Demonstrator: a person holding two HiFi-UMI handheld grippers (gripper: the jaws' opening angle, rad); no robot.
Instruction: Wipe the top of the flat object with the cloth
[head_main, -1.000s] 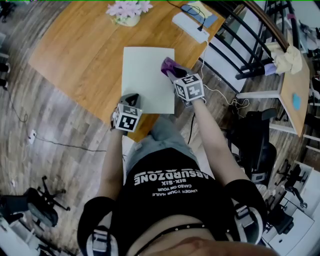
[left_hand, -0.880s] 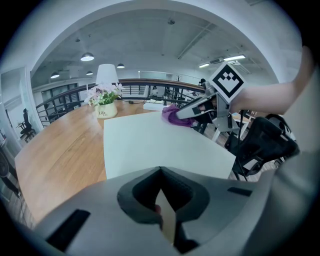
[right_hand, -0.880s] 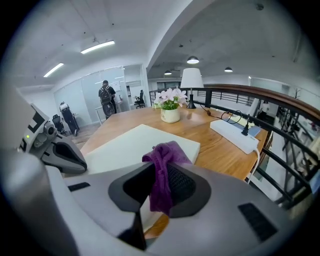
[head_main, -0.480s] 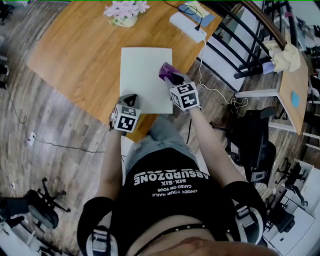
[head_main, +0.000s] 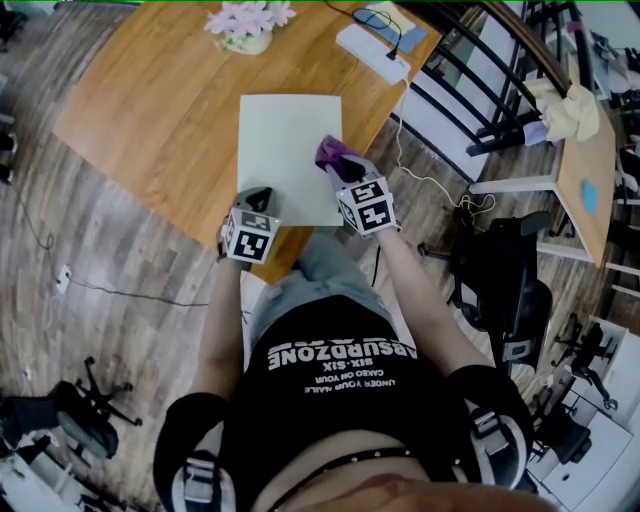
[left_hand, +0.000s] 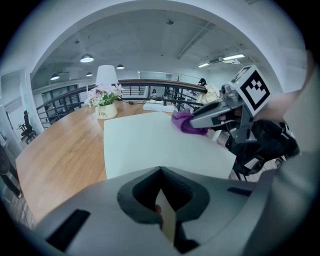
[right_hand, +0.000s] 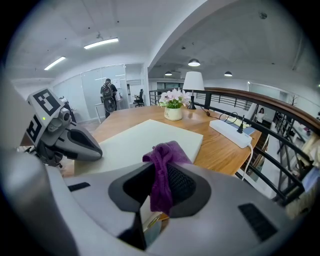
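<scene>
A pale flat board lies on the wooden table. My right gripper is shut on a purple cloth, which rests on the board's right side near its front corner. The right gripper view has the cloth bunched between the jaws, with the board beyond. At the board's front-left corner my left gripper is shut on the board's near edge. In the left gripper view a pale sliver sits between the jaws, and the cloth lies across the board.
A flower pot stands at the table's far side, with a white power strip and cable at the far right. A dark railing runs along the right. An office chair stands on the floor beside me.
My right gripper has dragged the purple cloth along the board's right side toward the near edge. The left gripper has stayed at the front-left corner.
</scene>
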